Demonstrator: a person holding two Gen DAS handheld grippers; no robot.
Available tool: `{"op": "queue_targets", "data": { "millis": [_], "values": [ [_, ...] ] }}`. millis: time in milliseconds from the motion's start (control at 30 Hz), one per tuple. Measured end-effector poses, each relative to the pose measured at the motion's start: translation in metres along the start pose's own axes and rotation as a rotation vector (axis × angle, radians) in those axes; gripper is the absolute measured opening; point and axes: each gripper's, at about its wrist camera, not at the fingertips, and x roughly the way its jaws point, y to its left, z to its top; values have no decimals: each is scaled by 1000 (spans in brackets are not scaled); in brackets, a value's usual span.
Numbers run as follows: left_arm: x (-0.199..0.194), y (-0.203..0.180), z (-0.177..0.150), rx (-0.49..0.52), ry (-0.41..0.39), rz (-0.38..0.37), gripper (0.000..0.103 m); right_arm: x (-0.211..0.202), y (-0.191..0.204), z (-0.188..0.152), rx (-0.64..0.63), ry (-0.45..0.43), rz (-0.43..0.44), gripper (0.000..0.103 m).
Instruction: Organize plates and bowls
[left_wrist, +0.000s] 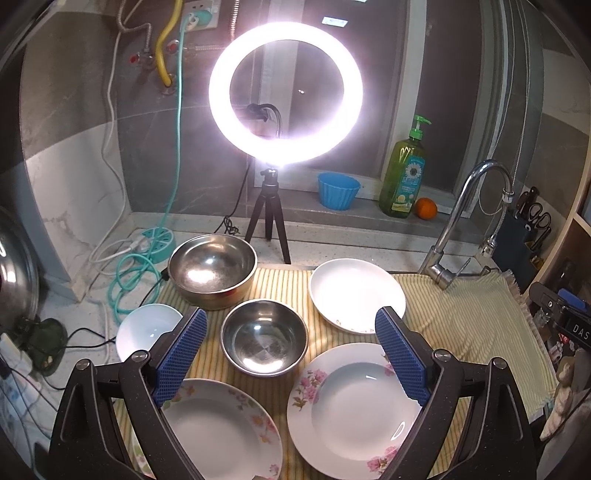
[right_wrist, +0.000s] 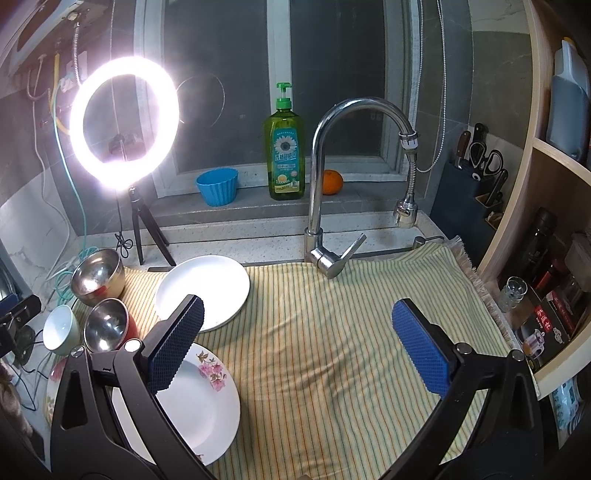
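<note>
The left gripper (left_wrist: 291, 332) is hovering above the dishes with its blue-padded fingers (left_wrist: 181, 354) spread wide and gripping nothing. Directly between those fingers, the small steel bowl (left_wrist: 264, 336) is sitting upright on the striped cloth (left_wrist: 461, 321). Behind it and slightly left, the large steel bowl (left_wrist: 212, 269) is standing at the cloth's back edge, near but apart from the small one. The white bowl (left_wrist: 146, 330) is resting at the left margin of the cloth, partly hidden by the left finger. The plain white plate (left_wrist: 354, 293) is lying behind and to the right of the small steel bowl, its near rim passing behind the right finger. Two flowered plates are lying nearest the camera: the right flowered plate (left_wrist: 352, 410) and the left flowered plate (left_wrist: 221, 432), side by side and not touching. The right gripper (right_wrist: 297, 343) is likewise hanging over a bare stretch of cloth with its fingers (right_wrist: 421, 347) spread apart and nothing between them. In the right wrist view the dishes are clustering to the left, the plain plate and one flowered plate partly covered by the left finger. A lit ring light (left_wrist: 285, 92) on a tripod is standing behind the cloth, a tap (right_wrist: 321, 184) is rising at its back edge, and a green soap bottle (right_wrist: 284, 147), a blue cup (right_wrist: 217, 186) and an orange (right_wrist: 332, 181) are sitting on the window ledge.
</note>
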Motion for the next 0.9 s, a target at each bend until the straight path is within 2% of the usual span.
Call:
{"op": "queue_targets", "data": {
  "millis": [900],
  "values": [
    [3, -4, 4, 13, -2, -4, 92, 3, -2, 0, 2, 1, 0, 103]
  ]
}}
